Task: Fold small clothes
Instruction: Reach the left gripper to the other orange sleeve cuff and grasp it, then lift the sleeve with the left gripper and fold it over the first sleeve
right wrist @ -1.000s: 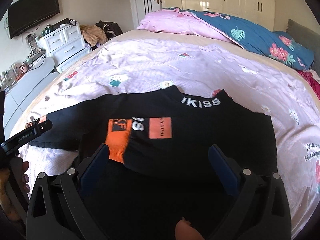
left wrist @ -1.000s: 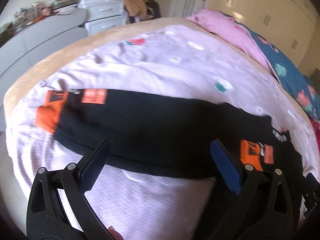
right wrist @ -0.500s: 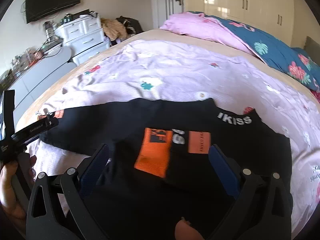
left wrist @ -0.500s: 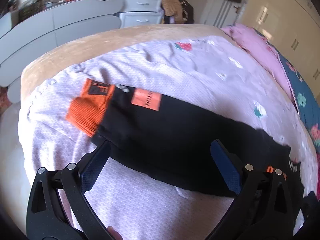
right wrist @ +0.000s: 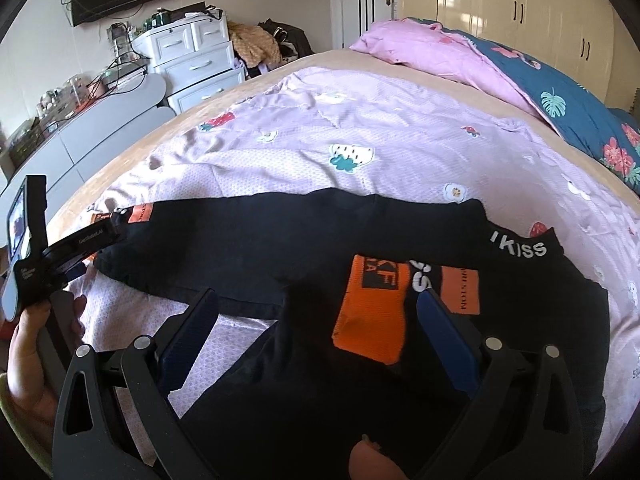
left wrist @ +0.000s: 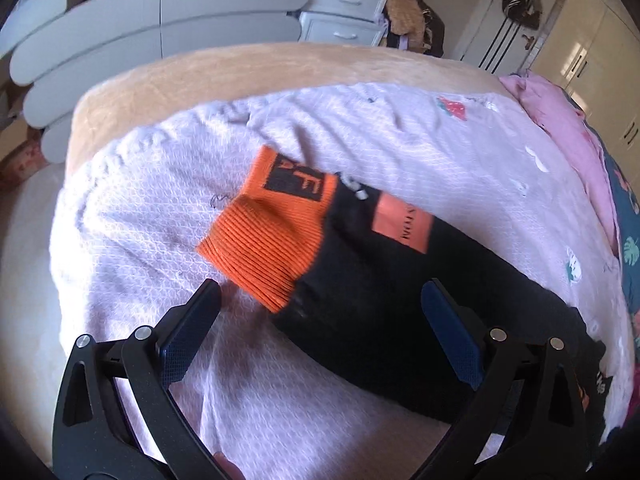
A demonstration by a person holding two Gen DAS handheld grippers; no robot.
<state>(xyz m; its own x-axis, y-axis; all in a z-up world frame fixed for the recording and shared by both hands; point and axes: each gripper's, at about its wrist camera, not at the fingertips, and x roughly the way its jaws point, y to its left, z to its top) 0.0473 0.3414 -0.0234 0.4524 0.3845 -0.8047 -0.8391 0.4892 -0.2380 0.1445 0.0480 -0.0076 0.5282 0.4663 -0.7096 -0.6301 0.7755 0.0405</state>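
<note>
Collar (right wrist: 520,246) reads "KISS"; orange cuff (right wrist: 374,312) perhaps "KF"

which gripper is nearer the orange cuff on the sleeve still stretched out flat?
Left. The left gripper hangs open right at that orange cuff; the right gripper is open over the folded sleeve, far along the black top.

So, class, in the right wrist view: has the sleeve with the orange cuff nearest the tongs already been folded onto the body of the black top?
Yes: the orange cuff lies on the black top, just below its collar.
</note>
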